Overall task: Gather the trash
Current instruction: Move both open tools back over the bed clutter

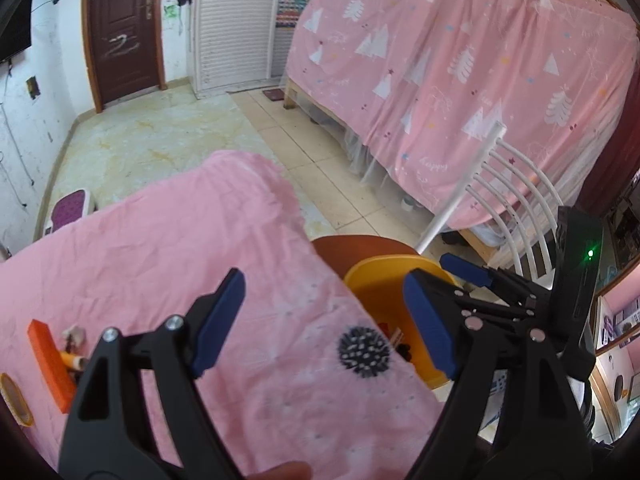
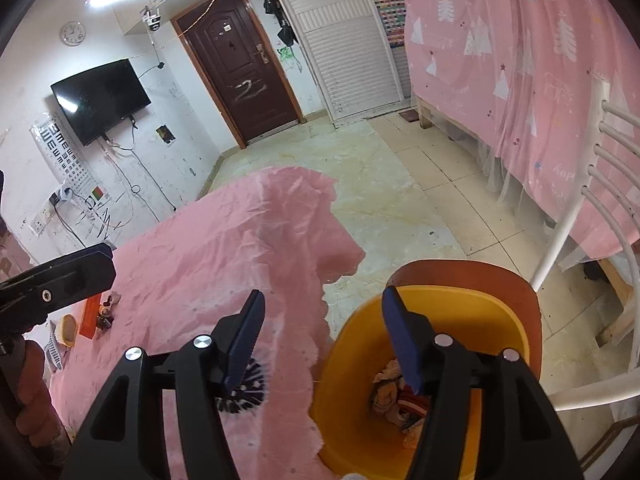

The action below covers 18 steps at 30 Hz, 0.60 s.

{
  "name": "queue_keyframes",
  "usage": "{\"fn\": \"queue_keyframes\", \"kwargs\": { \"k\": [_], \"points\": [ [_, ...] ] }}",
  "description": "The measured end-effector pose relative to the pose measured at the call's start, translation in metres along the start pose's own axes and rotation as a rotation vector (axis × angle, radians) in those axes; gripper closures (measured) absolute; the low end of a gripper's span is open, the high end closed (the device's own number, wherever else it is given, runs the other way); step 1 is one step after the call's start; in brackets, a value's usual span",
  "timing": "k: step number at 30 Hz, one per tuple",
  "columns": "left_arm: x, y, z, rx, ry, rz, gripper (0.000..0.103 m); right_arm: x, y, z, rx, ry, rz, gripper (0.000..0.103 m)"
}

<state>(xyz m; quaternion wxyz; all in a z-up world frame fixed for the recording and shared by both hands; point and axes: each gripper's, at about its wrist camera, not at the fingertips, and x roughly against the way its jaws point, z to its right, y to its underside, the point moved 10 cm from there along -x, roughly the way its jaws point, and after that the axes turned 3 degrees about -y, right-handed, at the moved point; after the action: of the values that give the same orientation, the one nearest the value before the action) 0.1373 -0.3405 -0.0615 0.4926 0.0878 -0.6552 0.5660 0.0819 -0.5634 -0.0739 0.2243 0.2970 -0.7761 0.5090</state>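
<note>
A black cupcake liner with white dots (image 1: 364,353) lies on the pink tablecloth (image 1: 168,248) near its right edge; in the right wrist view the liner (image 2: 245,388) sits partly behind a finger. A yellow bin (image 2: 436,320) with crumpled trash (image 2: 394,394) inside stands on a brown chair seat (image 2: 472,276) beside the table; it also shows in the left wrist view (image 1: 380,280). My left gripper (image 1: 324,320) is open above the liner, empty. My right gripper (image 2: 324,344) is open and empty, over the gap between table edge and bin.
An orange block (image 1: 50,360), small scraps (image 1: 74,344) and a round yellow-rimmed object (image 1: 16,400) lie at the table's left. A white chair back (image 1: 512,196) stands right of the bin. A pink curtained bed (image 1: 460,80) and tiled floor (image 2: 420,200) lie beyond.
</note>
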Motion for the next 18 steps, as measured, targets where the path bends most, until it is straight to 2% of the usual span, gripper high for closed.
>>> {"fn": "queue_keyframes", "kwargs": {
  "k": [4, 11, 15, 16, 18],
  "points": [
    [0.015, 0.006, -0.032, 0.028, -0.033, 0.025, 0.025, -0.01, -0.004, -0.032, 0.04, -0.023, -0.01, 0.051],
    [0.038, 0.018, -0.1, 0.09, -0.151, 0.048, 0.025, -0.031, -0.003, -0.088, 0.111, -0.054, -0.047, 0.05],
    [0.044, 0.035, -0.143, 0.123, -0.25, 0.026, 0.025, -0.043, -0.001, -0.118, 0.157, -0.073, -0.073, 0.05],
    [0.046, 0.04, -0.157, 0.123, -0.305, 0.018, 0.025, -0.046, 0.0, -0.126, 0.169, -0.079, -0.078, 0.05],
    [0.051, 0.047, -0.179, 0.136, -0.362, 0.019, 0.025, -0.053, 0.001, -0.141, 0.191, -0.091, -0.089, 0.05]
  ]
}}
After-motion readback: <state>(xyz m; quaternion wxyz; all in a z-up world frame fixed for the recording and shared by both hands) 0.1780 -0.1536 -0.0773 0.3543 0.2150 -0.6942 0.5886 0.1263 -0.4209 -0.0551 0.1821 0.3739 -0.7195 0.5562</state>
